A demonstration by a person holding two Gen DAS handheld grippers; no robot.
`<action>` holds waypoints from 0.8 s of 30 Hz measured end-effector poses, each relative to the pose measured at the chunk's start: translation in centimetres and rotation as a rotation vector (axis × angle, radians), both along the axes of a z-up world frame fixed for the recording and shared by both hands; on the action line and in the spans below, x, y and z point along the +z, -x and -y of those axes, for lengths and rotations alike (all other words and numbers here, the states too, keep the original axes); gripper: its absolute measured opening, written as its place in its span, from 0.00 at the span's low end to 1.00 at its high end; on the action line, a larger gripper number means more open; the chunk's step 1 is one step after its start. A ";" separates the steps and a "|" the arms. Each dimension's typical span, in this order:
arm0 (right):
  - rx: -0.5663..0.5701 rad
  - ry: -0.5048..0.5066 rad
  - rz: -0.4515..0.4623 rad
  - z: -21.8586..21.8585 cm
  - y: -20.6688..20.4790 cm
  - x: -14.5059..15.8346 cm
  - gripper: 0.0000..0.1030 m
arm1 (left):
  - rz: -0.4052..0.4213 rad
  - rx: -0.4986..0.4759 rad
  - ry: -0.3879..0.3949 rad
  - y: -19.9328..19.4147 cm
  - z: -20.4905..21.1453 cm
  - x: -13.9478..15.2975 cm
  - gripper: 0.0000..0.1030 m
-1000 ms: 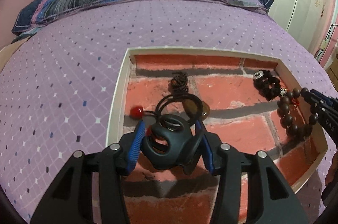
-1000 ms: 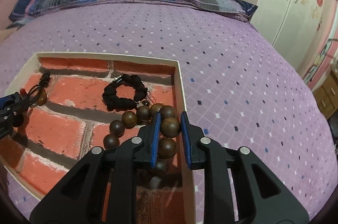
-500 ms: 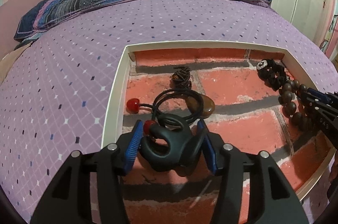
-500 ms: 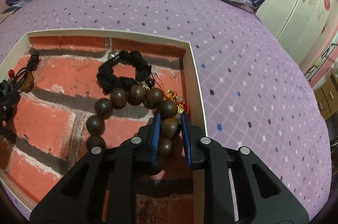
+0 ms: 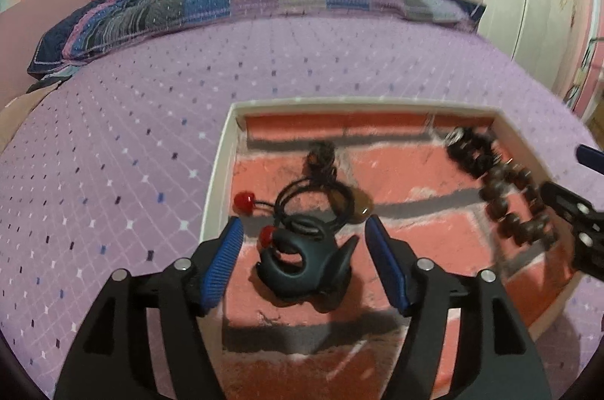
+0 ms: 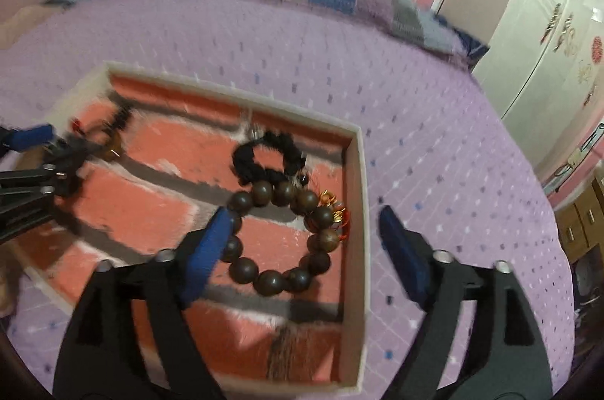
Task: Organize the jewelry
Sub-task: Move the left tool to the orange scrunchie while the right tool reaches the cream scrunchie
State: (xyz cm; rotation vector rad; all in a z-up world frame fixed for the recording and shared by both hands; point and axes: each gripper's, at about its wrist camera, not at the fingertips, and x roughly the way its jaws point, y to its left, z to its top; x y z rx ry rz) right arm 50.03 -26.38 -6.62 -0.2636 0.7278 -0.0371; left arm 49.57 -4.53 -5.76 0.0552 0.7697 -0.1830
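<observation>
Both pairs of tongs have just let go. Half a second ago the left tongs (image 5: 302, 241) were clamped on the dark carved pendant (image 5: 305, 264) and the right tongs (image 6: 302, 241) were pinched on a bead of the wooden bead bracelet (image 6: 281, 237). Now each pair stands wide, its blue pads clear of the piece on both sides, holding nothing. Judging by that, both pieces have been set down in the tray (image 5: 217, 181), and this placing step looks finished. The blur in both views suggests the tongs are in motion.

The tray, a shallow white-walled box with a brick-print floor, lies on the purple bed (image 5: 132, 120). The pendant rests on the floor near the tray's left wall, between the open left pads. Its long axis runs roughly from the near left to the far right, with one pointed lobe aimed right. Its black cord (image 5: 313, 200) is looped in a coil just beyond it, with one red bead (image 5: 243, 200) close to the left wall and another touching the pendant's far edge.

The wooden bracelet lies flat as an open ring near the tray's right wall, so it has no clear long axis. Its small gold and red charms (image 6: 336, 211) sit on the side toward that wall. A black bracelet (image 6: 268, 158) lies just beyond it, touching its far beads.

What remains, if anything, cannot be told from here; no jewelry shows on the bed outside the tray.
</observation>
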 end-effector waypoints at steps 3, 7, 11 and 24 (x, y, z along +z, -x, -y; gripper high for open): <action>0.010 -0.009 0.056 0.6 3.3 1.9 0.93 | 0.083 -0.014 0.005 1.7 -0.5 2.2 0.79; -0.020 0.011 0.095 2.1 8.7 3.1 0.95 | 0.199 -0.023 -0.020 4.7 -1.0 4.9 0.88; -0.074 0.054 0.111 4.0 13.5 3.0 0.95 | 0.195 -0.045 -0.057 7.0 -1.1 5.9 0.89; -0.148 -0.049 0.082 4.4 23.1 1.7 0.95 | 0.144 -0.024 -0.062 17.9 -7.0 7.7 0.89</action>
